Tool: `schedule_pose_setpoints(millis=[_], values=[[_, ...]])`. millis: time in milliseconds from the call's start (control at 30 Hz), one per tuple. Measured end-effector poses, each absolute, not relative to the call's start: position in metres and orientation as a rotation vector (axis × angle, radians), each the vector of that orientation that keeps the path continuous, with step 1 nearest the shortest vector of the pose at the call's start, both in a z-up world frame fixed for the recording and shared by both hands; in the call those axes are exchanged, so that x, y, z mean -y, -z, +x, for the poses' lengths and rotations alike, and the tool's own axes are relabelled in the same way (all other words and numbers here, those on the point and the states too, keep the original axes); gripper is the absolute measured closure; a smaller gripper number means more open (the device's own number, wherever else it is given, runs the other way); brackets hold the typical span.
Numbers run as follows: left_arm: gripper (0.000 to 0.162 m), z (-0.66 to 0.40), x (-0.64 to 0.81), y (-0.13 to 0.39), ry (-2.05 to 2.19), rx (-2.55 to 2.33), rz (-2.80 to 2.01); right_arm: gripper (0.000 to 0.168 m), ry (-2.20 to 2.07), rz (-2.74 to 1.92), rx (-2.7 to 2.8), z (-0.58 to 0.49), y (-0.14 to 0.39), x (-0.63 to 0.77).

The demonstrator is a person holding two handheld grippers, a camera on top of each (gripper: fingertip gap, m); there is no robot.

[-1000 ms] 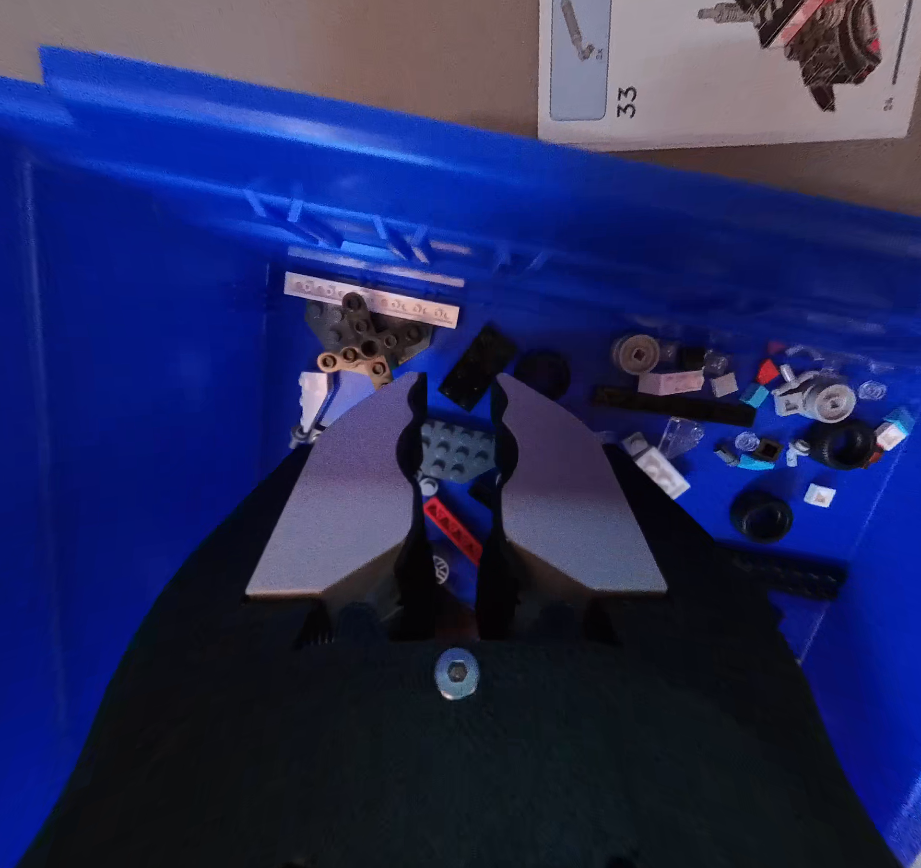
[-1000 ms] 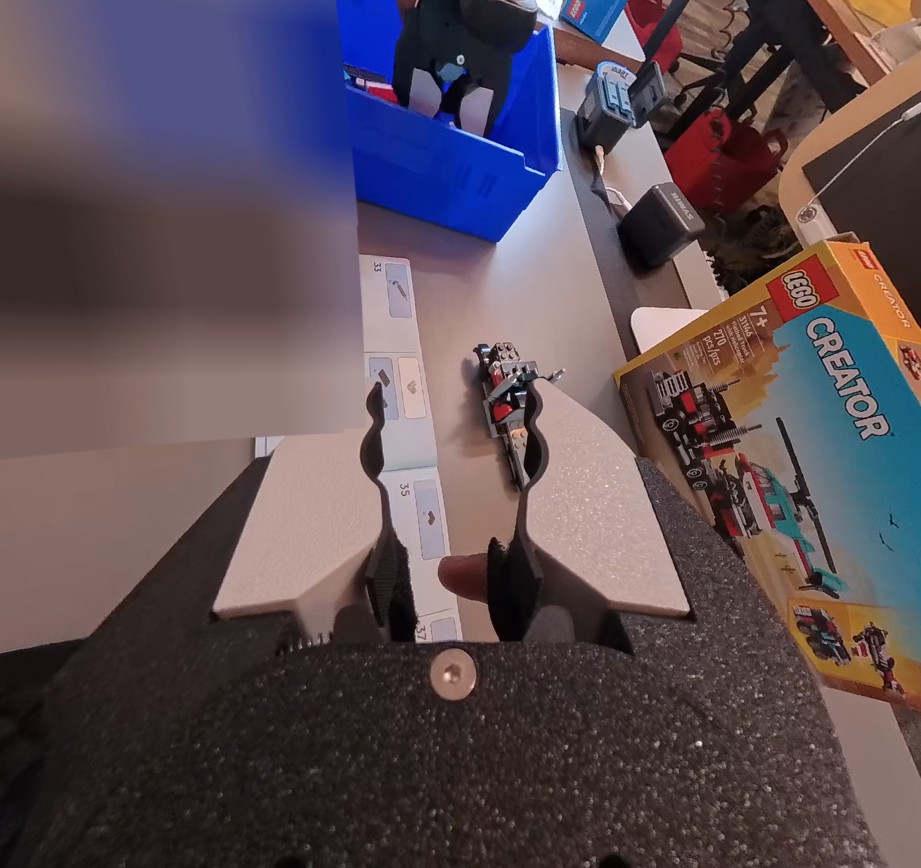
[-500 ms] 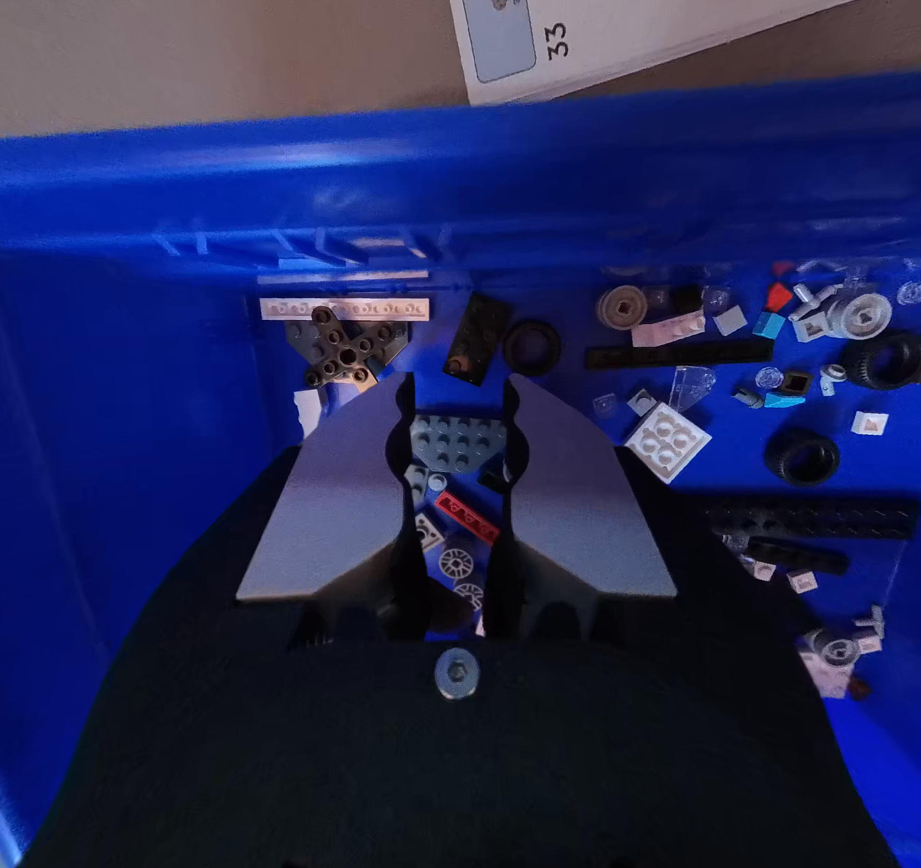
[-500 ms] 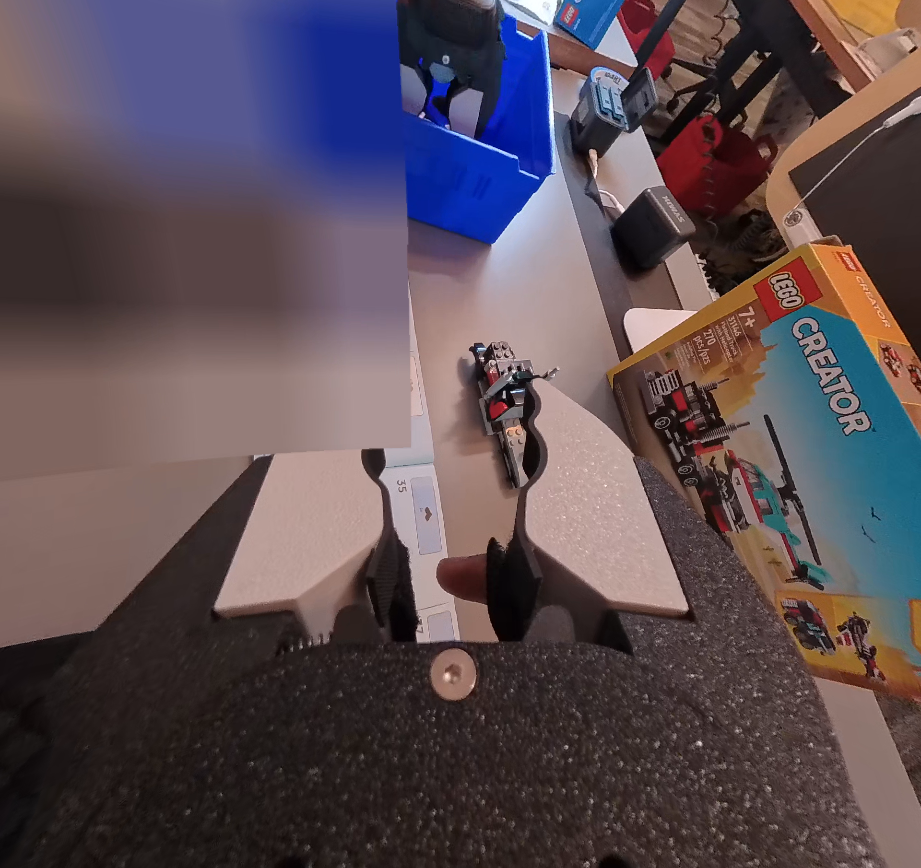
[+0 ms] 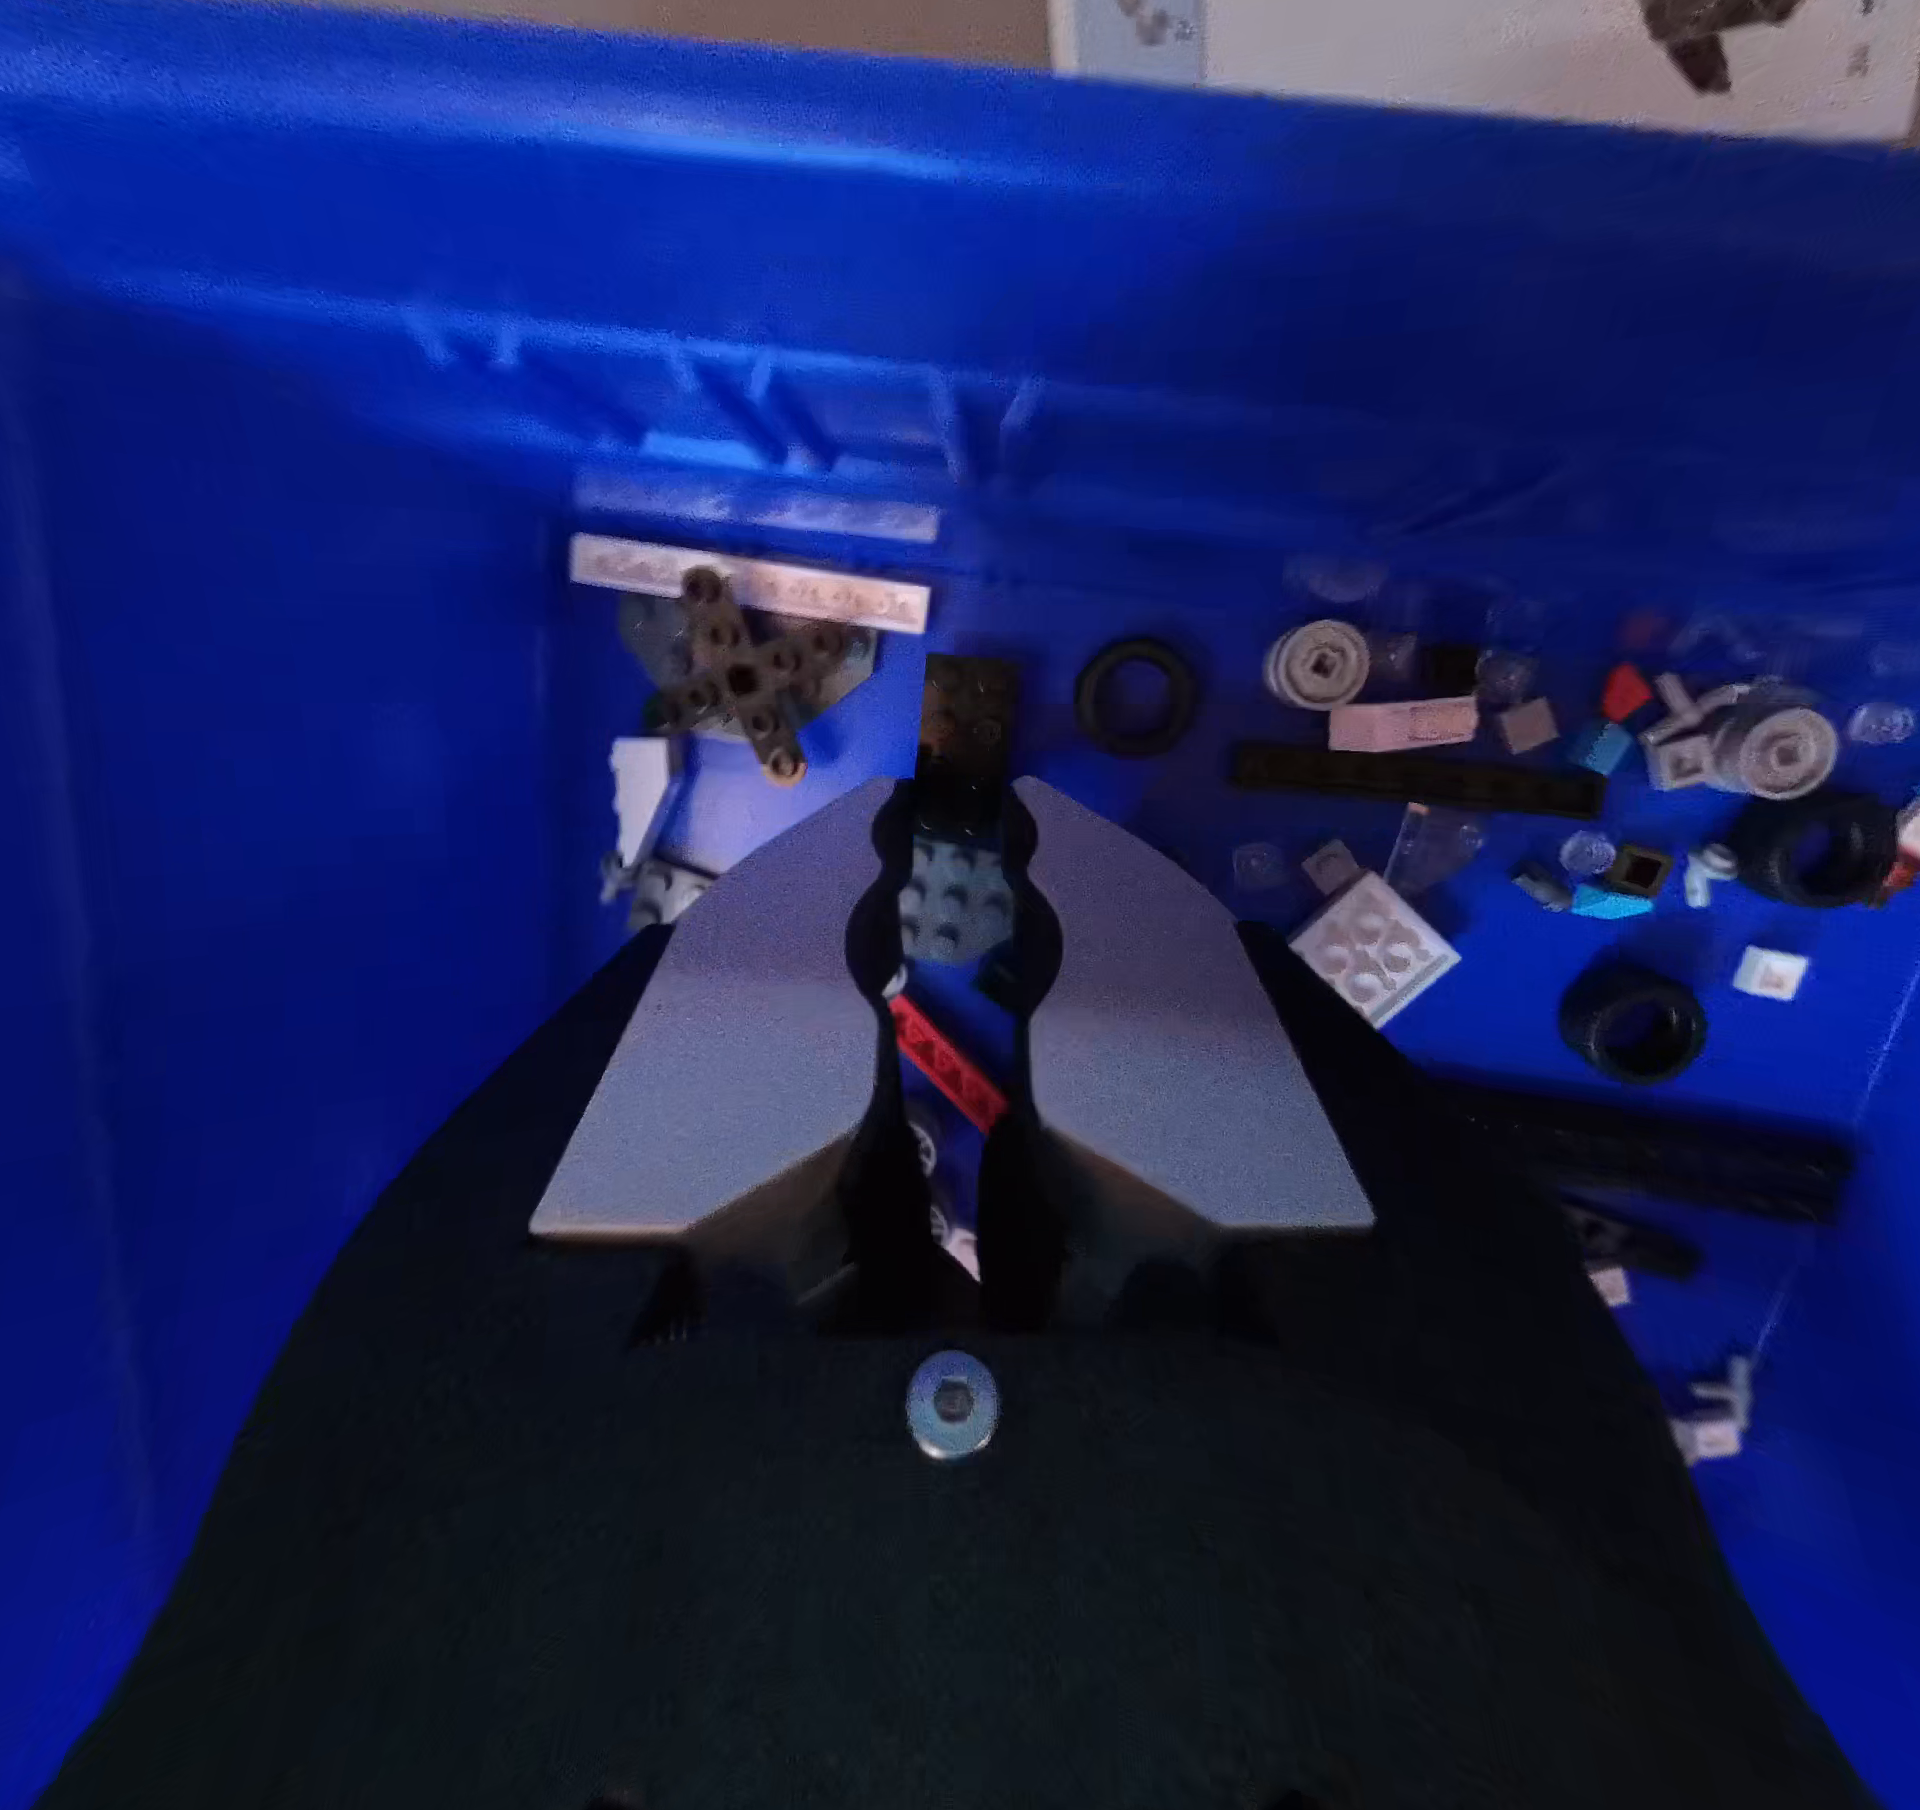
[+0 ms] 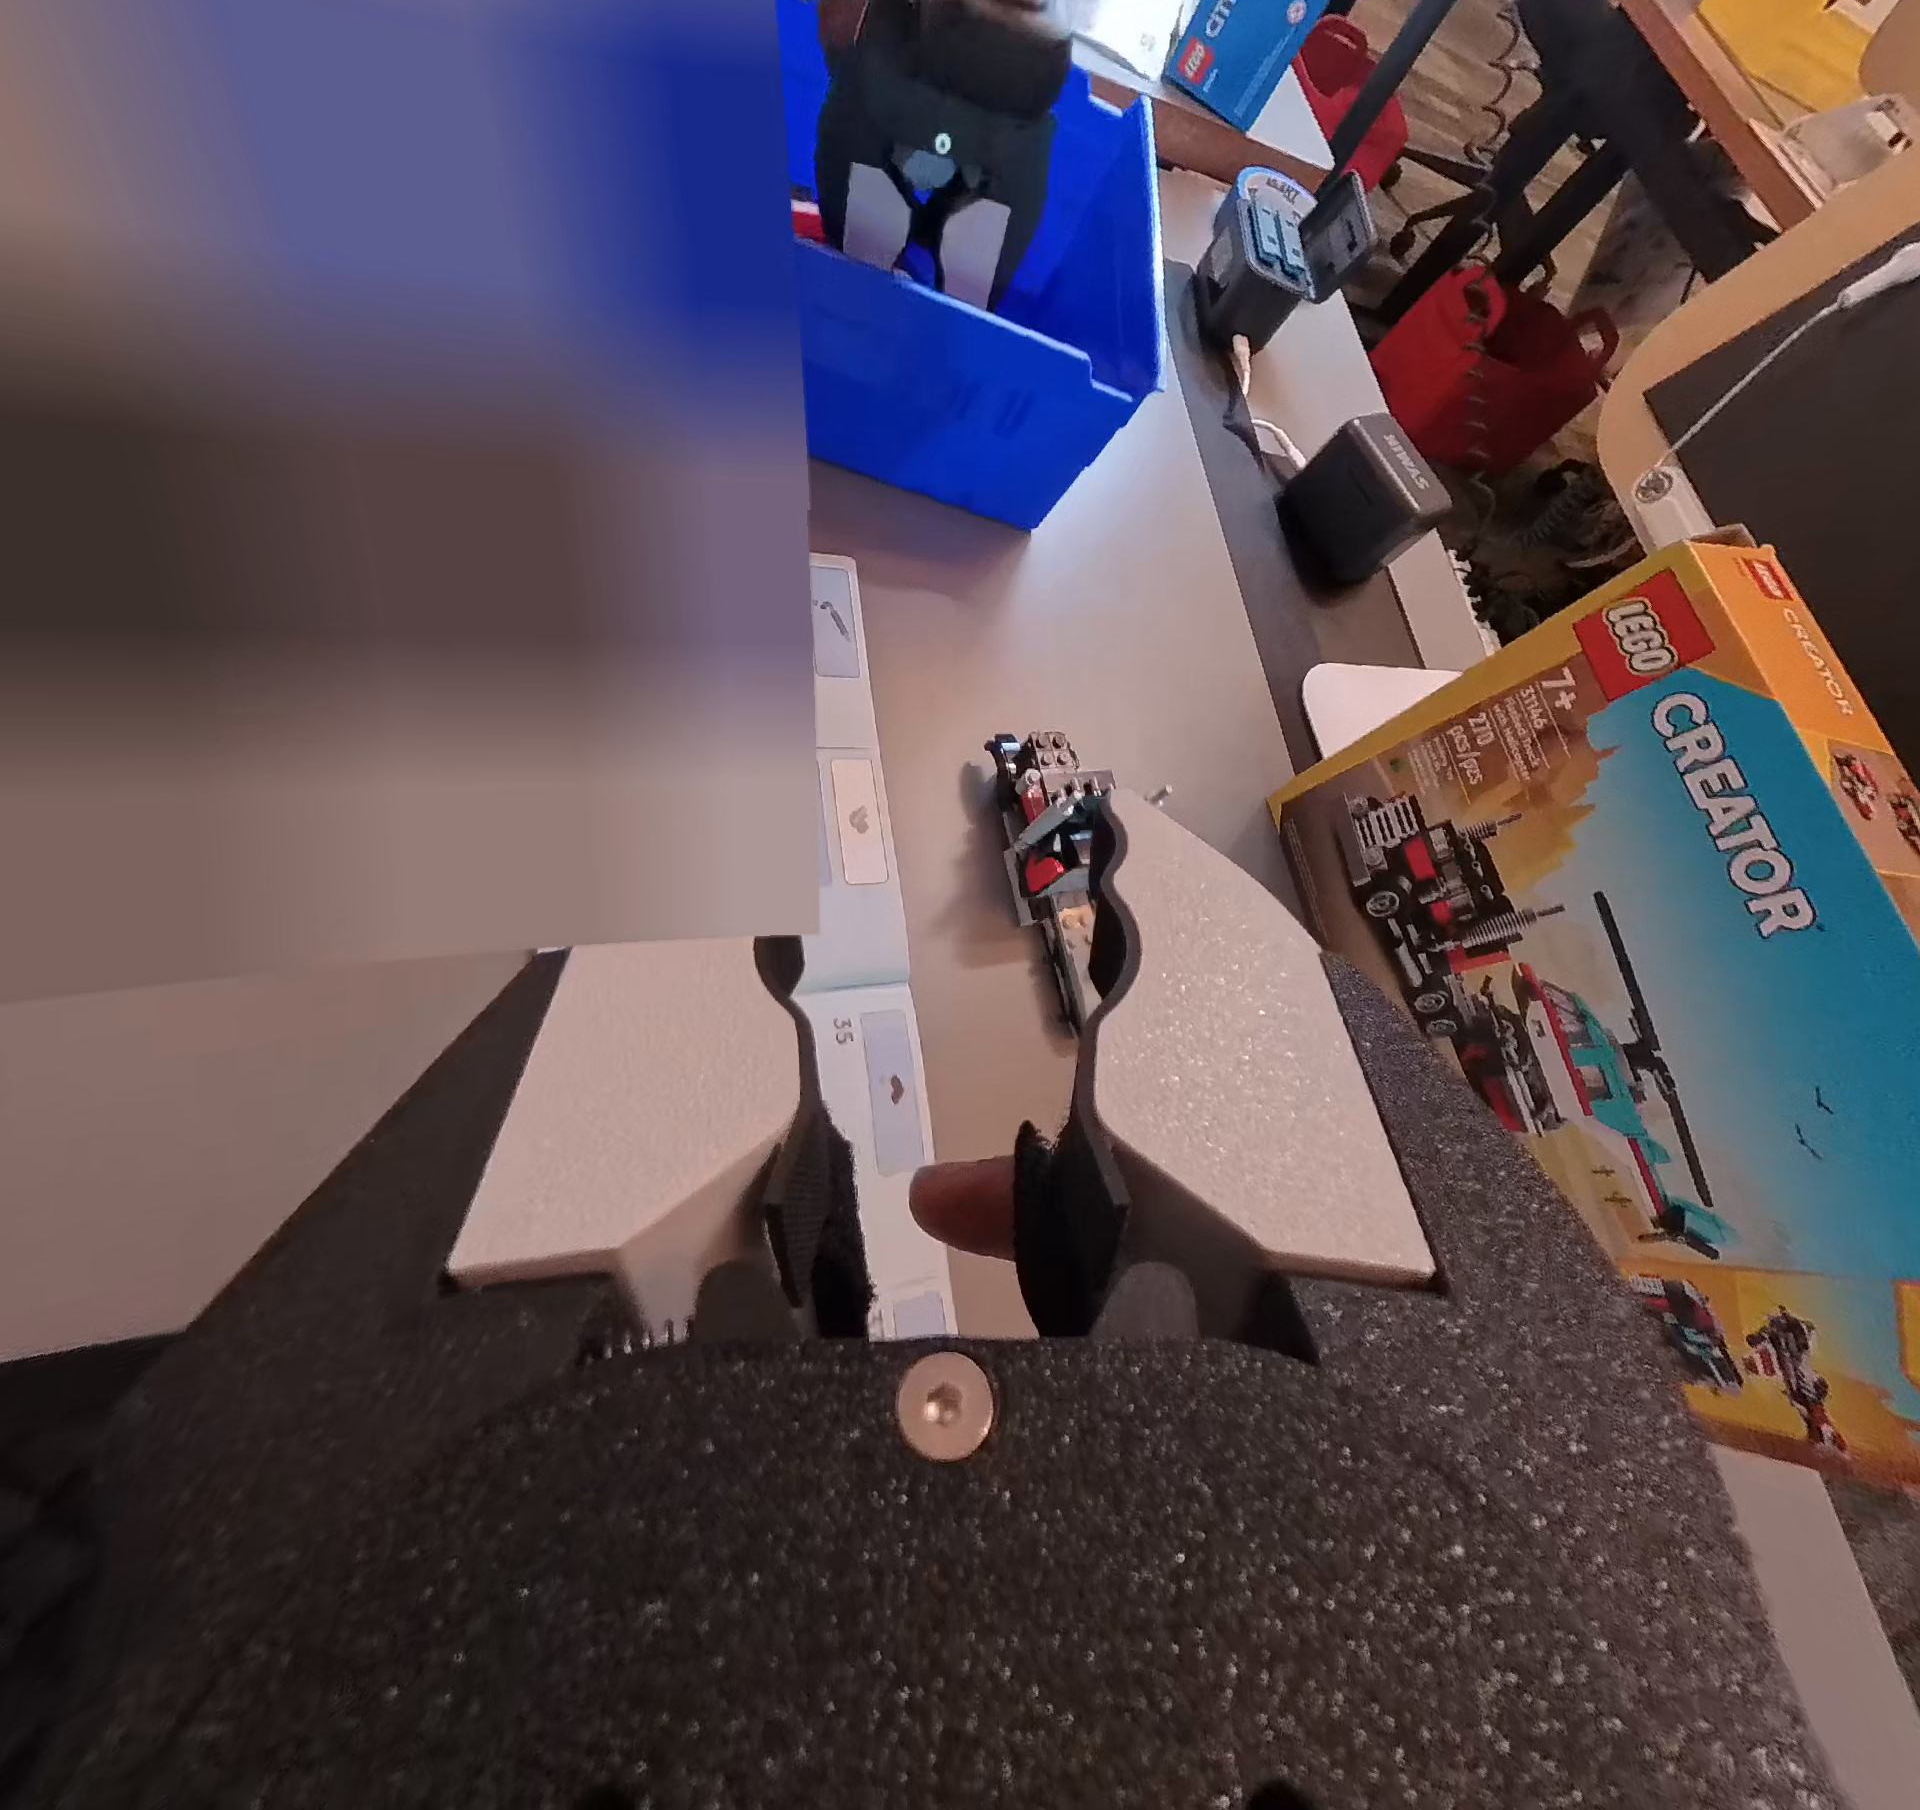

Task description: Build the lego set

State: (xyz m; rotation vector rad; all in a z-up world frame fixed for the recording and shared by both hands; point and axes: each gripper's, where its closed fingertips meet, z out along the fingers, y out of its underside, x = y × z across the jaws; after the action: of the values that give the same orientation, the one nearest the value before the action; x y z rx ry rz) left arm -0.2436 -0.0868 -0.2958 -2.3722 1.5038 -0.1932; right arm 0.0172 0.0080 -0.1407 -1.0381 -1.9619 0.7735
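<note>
Now the left gripper (image 5: 956,804) is hanging inside the blue bin (image 5: 312,617), fingers narrowly parted over a grey plate (image 5: 954,903) and black plate (image 5: 968,716). Right gripper (image 6: 940,939) is hovering wide open, empty, beside the half-built model (image 6: 1044,851) lying on the table (image 6: 1070,638).

Bin wall (image 5: 312,721) close beside tool (image 5: 956,804)

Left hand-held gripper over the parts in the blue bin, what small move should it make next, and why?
Probably ease the left hand-held gripper forward and down onto the black plate: its jaws stand open with nothing between them, and that plate lies just past the fingertips, lined up with the gap, inside the blue bin.
</note>
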Motion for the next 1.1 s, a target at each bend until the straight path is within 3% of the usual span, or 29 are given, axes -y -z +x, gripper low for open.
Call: schedule_pose_setpoints(millis=[200,400,667,1100], values=[[0.145,-0.256,0.091,0.201,-0.050,-0.825,-2.268,0.120,-0.863,-1.027,1.984,-0.002,0.145,0.013],[0.145,-0.165,0.113,0.130,-0.102,-0.747,-2.162,0.129,-1.101,-0.933,1.883,-0.029,0.121,0.057],[0.145,-0.043,0.106,0.158,-0.023,-1.015,-2.193,0.131,-0.977,-0.841,2.073,-0.026,0.136,0.096],[0.145,-0.004,0.096,0.150,-0.044,-1.137,-2.133,0.150,-0.941,-0.851,2.214,-0.002,0.144,0.098]])
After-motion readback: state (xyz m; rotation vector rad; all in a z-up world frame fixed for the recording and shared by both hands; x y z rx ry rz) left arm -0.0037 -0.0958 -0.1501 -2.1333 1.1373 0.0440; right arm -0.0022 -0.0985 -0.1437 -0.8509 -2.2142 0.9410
